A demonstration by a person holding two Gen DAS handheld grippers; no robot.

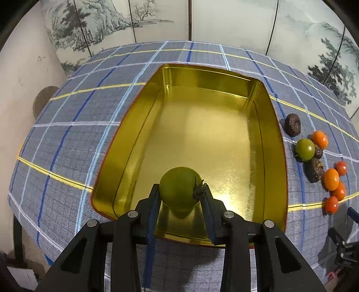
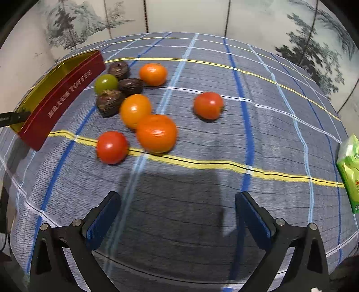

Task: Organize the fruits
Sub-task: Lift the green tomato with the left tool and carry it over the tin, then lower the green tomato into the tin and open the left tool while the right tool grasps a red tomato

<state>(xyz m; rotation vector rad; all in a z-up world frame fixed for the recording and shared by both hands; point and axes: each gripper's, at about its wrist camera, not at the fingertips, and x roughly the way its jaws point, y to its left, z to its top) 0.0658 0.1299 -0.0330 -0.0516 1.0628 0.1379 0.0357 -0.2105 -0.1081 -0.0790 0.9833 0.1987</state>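
Note:
My left gripper [image 1: 181, 195] is shut on a green tomato [image 1: 179, 187] with a dried stem, held over the near end of a gold-lined tin box [image 1: 278, 143], which has nothing lying in it. My right gripper [image 2: 178, 213] stands open above bare cloth, nothing between its blue pads. Ahead of it lie several loose fruits: a second green tomato [image 2: 106, 83], three dark brown wrinkled fruits [image 2: 109, 102], orange mandarins [image 2: 156, 133] and red tomatoes [image 2: 112, 147], one red tomato [image 2: 208, 105] apart to the right. The tin's red outer wall [image 2: 60, 98] shows at the left.
A blue checked tablecloth [image 2: 224, 139] covers the table. A green packet [image 2: 350, 170] lies at the right edge. A painted folding screen [image 1: 202, 20] stands behind the table. In the left wrist view the fruit cluster [image 1: 314, 157] lies right of the tin.

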